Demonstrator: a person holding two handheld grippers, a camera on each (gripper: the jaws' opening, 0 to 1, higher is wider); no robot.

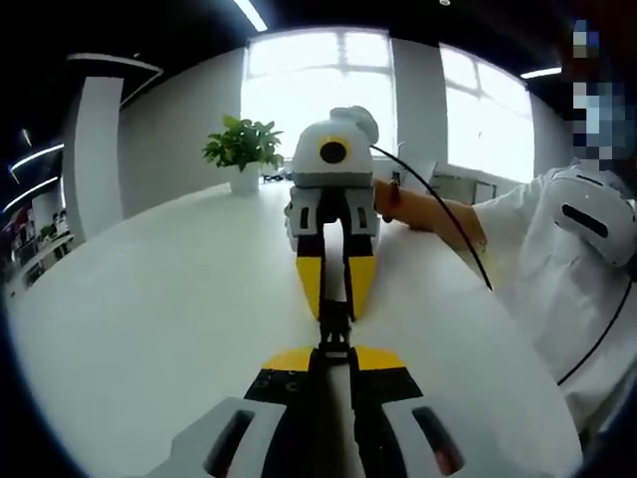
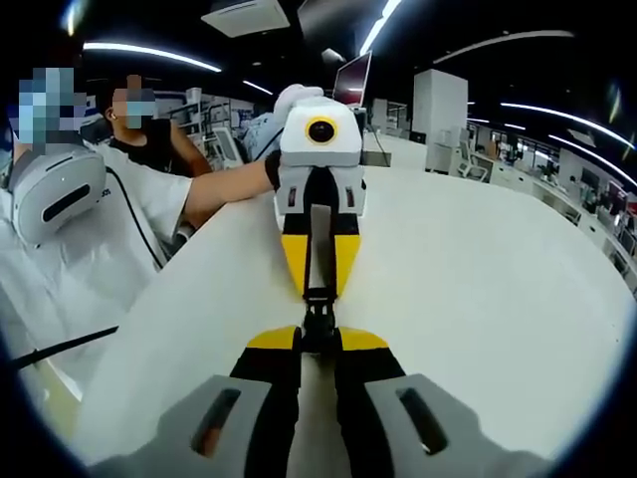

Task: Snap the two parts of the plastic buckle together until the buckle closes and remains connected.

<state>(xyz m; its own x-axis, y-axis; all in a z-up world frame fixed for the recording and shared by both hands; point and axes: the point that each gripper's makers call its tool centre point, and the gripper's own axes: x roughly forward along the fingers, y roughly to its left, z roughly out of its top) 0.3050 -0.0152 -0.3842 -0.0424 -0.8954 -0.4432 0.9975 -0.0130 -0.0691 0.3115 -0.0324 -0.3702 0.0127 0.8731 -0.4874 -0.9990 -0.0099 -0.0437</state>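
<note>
The two grippers meet nose to nose above the white table [image 1: 149, 299], and the black plastic buckle [image 1: 334, 334] sits between their tips, also visible at the same junction in the right gripper view [image 2: 317, 321]. The left gripper [image 1: 333, 357] has its yellow-tipped jaws pinched narrow on the near end of the buckle; the right gripper [image 2: 318, 344] is likewise closed tight on its own end. Whether the two halves have already latched is too small to tell. The risk, as I judge it, is misalignment: if either hand rolls while pressing, the prongs could jam against the socket mouth, or a half could twist out of the thin pinch and drop to the table.
</note>
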